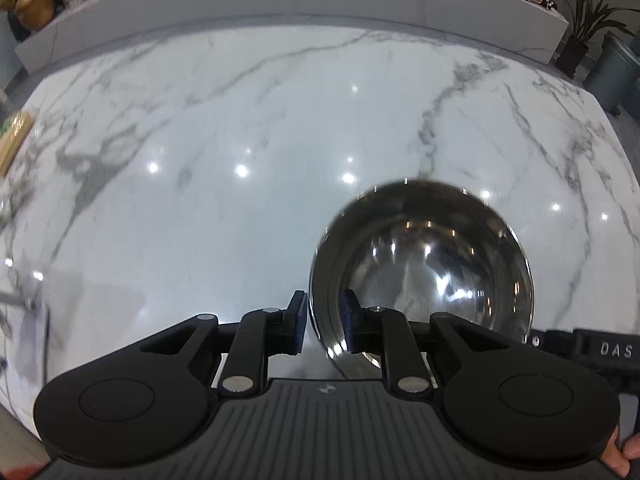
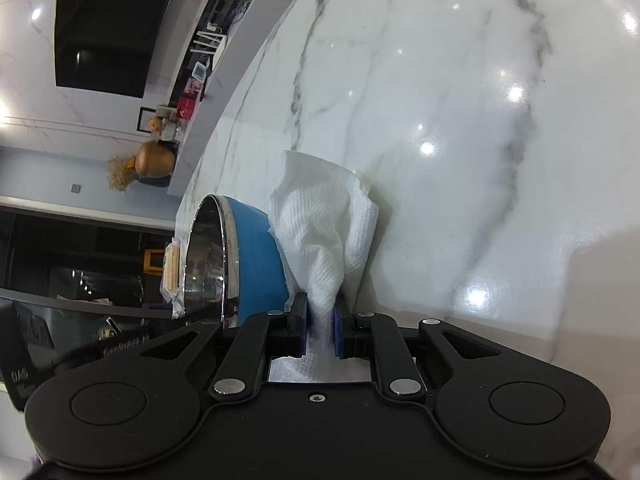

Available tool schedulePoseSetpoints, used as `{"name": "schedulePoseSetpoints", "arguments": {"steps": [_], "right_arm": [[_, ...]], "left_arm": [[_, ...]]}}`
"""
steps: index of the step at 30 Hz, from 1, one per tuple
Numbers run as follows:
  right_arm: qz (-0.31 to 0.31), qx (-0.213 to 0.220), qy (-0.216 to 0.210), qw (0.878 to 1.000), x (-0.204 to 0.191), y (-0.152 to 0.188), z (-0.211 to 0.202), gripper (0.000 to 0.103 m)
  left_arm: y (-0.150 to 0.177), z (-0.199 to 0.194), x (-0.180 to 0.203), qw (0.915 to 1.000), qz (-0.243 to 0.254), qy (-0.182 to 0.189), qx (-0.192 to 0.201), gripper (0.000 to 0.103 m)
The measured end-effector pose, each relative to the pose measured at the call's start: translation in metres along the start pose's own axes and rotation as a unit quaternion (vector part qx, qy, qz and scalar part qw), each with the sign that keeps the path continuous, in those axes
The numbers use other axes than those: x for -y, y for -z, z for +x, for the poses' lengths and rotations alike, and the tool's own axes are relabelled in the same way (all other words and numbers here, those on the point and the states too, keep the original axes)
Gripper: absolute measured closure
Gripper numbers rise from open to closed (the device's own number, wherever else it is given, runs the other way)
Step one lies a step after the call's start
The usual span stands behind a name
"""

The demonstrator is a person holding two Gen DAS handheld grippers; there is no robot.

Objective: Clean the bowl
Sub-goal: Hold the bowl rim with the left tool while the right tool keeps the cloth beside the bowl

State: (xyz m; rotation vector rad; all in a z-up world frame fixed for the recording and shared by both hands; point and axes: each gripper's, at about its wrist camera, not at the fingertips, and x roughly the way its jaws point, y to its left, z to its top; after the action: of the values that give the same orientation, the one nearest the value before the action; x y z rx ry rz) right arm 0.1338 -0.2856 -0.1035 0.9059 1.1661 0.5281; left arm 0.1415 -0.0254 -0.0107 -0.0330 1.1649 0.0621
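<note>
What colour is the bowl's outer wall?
Blue, under a shiny steel rim; the bowl shows it best in the right wrist view.

Blue bowl [image 2: 260,256]; white towel [image 2: 324,232]; grey-veined marble [image 2: 460,80].

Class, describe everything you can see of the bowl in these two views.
The bowl is round, with a shiny, mirror-like steel inside, a bright metal rim and a blue outer wall. It looks empty and clean of visible residue. It sits on the marble counter. The left gripper has its jaws astride the near rim, one inside, one outside. A white paper towel, pinched in the right gripper, lies against its blue side.
</note>
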Motion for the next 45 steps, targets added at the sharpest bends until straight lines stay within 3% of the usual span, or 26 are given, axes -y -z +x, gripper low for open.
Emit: {"name": "schedulePoseSetpoints", "arguments": {"steps": [7, 14, 21, 28, 38, 41, 44, 45], "right_arm": [[-0.001, 0.009, -0.006, 1.0, -0.006, -0.003, -0.003, 0.09], [0.006, 0.014, -0.063, 0.998, -0.015, 0.003, -0.031, 0.09], [0.004, -0.015, -0.029, 0.999, -0.012, 0.01, -0.015, 0.09], [-0.009, -0.008, 0.006, 1.0, -0.013, 0.006, 0.005, 0.09], [-0.007, -0.008, 0.001, 1.0, -0.01, 0.006, 0.012, 0.09], [-0.009, -0.01, 0.0, 1.0, 0.021, 0.009, -0.003, 0.09], [-0.011, -0.013, 0.002, 1.0, 0.024, 0.01, -0.007, 0.09], [-0.01, -0.015, 0.002, 1.0, 0.024, 0.011, -0.008, 0.09]], "left_arm": [[0.004, 0.006, -0.002, 0.9998, -0.017, -0.007, -0.005, 0.093], [0.007, 0.004, -0.005, 0.9995, -0.027, 0.001, -0.016, 0.093], [0.014, -0.002, -0.004, 0.9991, -0.03, 0.008, -0.028, 0.09], [0.022, -0.005, 0.001, 0.9986, -0.03, 0.012, -0.042, 0.084], [0.009, 0.0, -0.008, 0.9996, -0.025, 0.007, -0.013, 0.085], [0.002, 0.003, -0.01, 0.9998, -0.021, 0.001, -0.007, 0.085], [-0.003, 0.005, -0.011, 0.9999, -0.015, -0.001, -0.004, 0.085], [-0.004, 0.007, -0.011, 0.9999, -0.015, 0.0, -0.005, 0.091]]}}
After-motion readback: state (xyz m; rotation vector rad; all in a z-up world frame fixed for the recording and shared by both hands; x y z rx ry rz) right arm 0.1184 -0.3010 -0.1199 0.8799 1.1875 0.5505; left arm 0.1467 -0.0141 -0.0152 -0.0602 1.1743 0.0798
